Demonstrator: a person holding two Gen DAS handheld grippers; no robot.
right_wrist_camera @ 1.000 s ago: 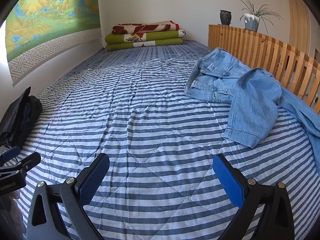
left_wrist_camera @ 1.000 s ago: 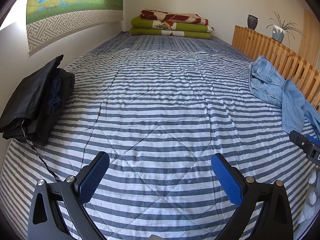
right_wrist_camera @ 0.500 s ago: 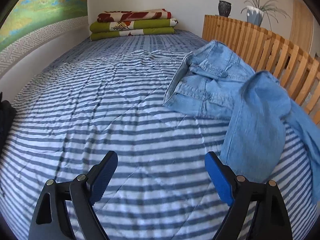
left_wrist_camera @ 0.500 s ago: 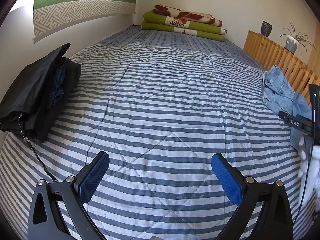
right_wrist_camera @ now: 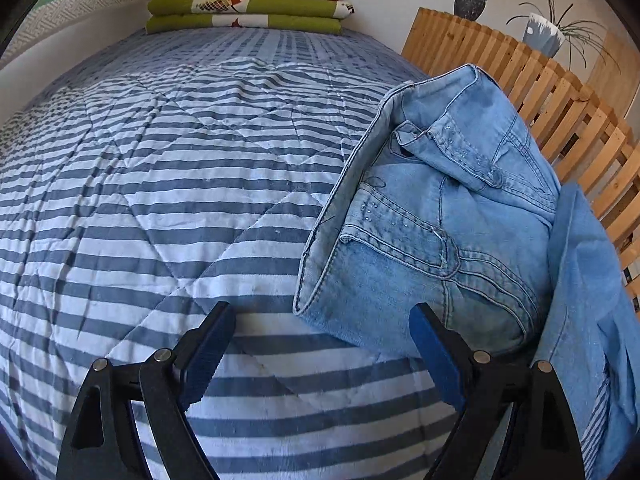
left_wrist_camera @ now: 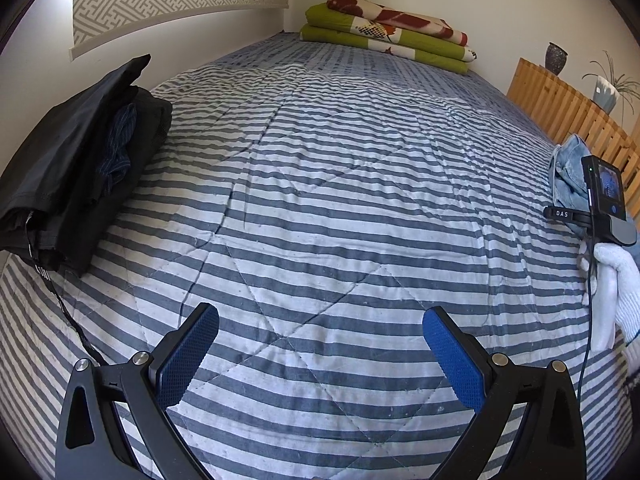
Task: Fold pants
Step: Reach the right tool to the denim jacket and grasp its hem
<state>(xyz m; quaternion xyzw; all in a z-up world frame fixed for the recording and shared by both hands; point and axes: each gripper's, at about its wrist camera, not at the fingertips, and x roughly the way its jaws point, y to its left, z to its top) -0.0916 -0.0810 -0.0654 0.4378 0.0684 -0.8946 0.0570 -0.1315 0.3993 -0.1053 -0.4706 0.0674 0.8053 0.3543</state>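
Observation:
Crumpled light-blue jeans [right_wrist_camera: 440, 220] lie in a heap on the striped bedspread [right_wrist_camera: 160, 200], against a wooden slatted rail. My right gripper [right_wrist_camera: 320, 344] is open just short of the jeans' near waistband edge, its right finger beside the denim, nothing held. In the left wrist view the jeans [left_wrist_camera: 568, 172] show only as a small patch at the far right, behind the right tool held by a white-gloved hand [left_wrist_camera: 616, 280]. My left gripper [left_wrist_camera: 320, 344] hangs open over bare bedspread [left_wrist_camera: 320, 184], holding nothing.
A pile of folded dark clothes [left_wrist_camera: 76, 168] sits at the bed's left edge by the wall. Folded green and red blankets [left_wrist_camera: 384, 36] are stacked at the far end. A wooden slatted rail [right_wrist_camera: 540, 92] with a vase and potted plant runs along the right side.
My right gripper has moved forward and right, close up to the jeans. My left gripper has turned leftward, so the dark pile looms larger and the right tool shows at the edge.

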